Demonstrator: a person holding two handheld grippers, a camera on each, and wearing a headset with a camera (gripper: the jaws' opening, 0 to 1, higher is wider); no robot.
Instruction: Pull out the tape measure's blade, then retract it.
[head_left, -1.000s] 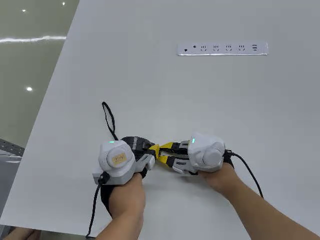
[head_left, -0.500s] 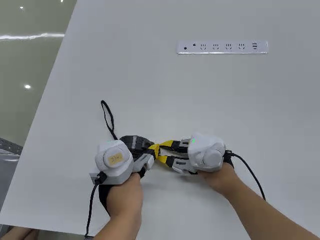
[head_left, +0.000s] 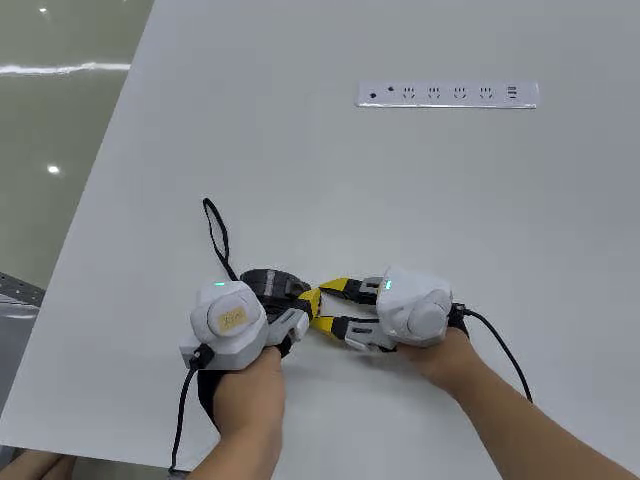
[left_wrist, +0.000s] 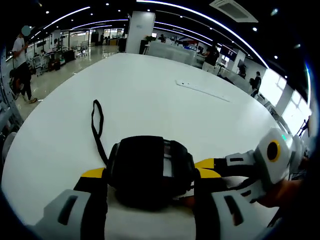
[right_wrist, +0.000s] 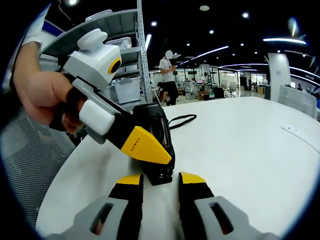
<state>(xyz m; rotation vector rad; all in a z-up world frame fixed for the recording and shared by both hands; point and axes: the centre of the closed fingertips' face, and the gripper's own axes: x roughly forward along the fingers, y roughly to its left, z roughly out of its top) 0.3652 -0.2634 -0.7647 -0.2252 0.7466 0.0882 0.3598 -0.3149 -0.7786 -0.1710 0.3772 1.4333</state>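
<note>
We see a broad white counter (head_left: 420, 200), matte and smooth, with a white power strip (head_left: 448, 94) lying flat towards its far side. The black tape measure (head_left: 266, 284) is close to the counter's near edge, and its black strap (head_left: 216, 235) lies looped on the surface beyond it. The left tongs (left_wrist: 151, 169) are clamped on the case, one yellow-tipped jaw on each side. The right tongs (right_wrist: 161, 178) stand apart, low over the counter just in front of the case's lower end, and we cannot make out anything gripped between them. Past the counter's left edge a glossy floor (head_left: 60, 120) reflects ceiling lights. The room is a large open hall with long light strips (left_wrist: 200, 20), metal shelving (right_wrist: 127, 55) and a person (right_wrist: 167, 70) standing far off.
</note>
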